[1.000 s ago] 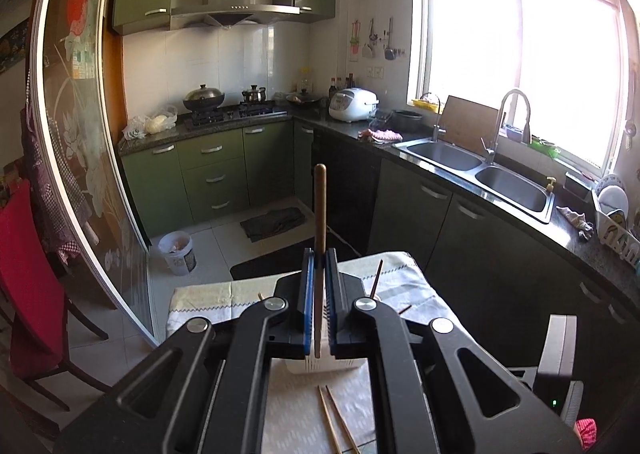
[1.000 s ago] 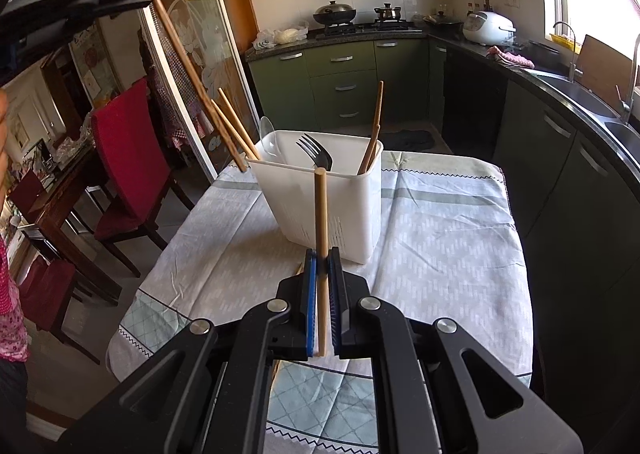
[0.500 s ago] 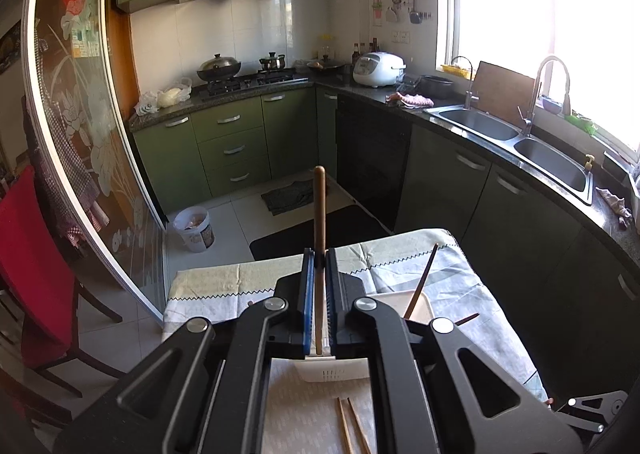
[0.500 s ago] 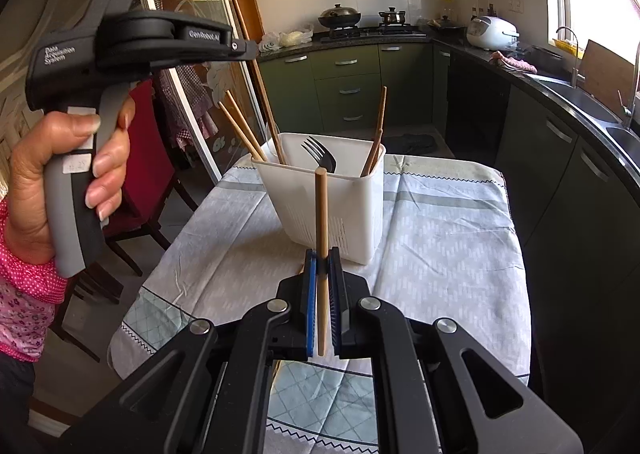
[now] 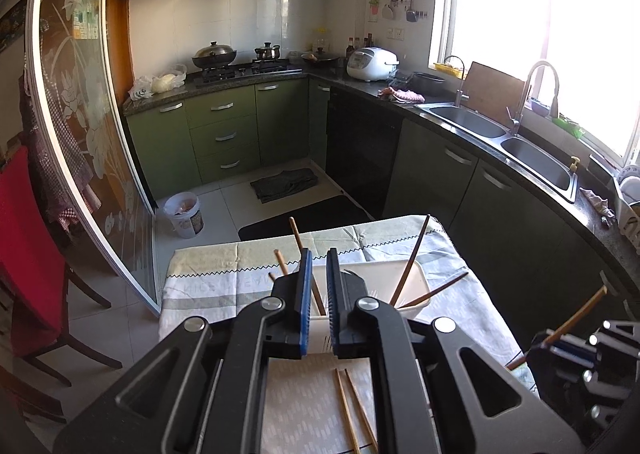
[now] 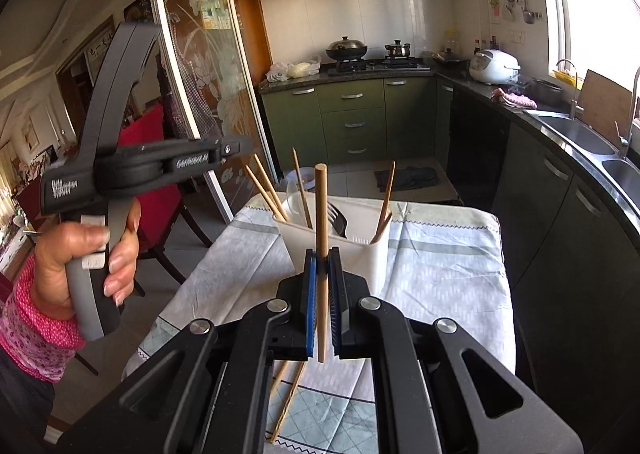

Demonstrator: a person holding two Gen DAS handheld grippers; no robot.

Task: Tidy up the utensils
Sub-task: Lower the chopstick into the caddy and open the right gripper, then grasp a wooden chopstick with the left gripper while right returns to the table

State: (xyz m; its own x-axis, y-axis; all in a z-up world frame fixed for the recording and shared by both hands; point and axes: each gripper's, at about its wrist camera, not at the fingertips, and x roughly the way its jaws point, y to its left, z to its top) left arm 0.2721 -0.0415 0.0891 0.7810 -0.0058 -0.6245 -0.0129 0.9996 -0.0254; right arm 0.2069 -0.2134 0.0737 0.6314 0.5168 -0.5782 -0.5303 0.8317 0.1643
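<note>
Sorting step: chopsticks into holder (image 5: 368,274), one at a time; several already in, w/ fork (image 6: 338,216)
L gripper (image 5: 316,260): above holder, jaws parted a crack, nothing pinched
R gripper (image 6: 322,254): pressed tight on upright chopstick (image 6: 321,206), hovering just short of holder
Loose pair (image 6: 288,386): flat on cloth (image 6: 440,274), near front edge
Next, prob: carry R chopstick over rim, tip end down, let go; then fetch loose pair

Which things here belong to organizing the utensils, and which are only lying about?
For the job: white holder, chopstick held in right gripper, two loose chopsticks on the cloth.
Lying about: rice cooker, wok, bucket, red chair.
</note>
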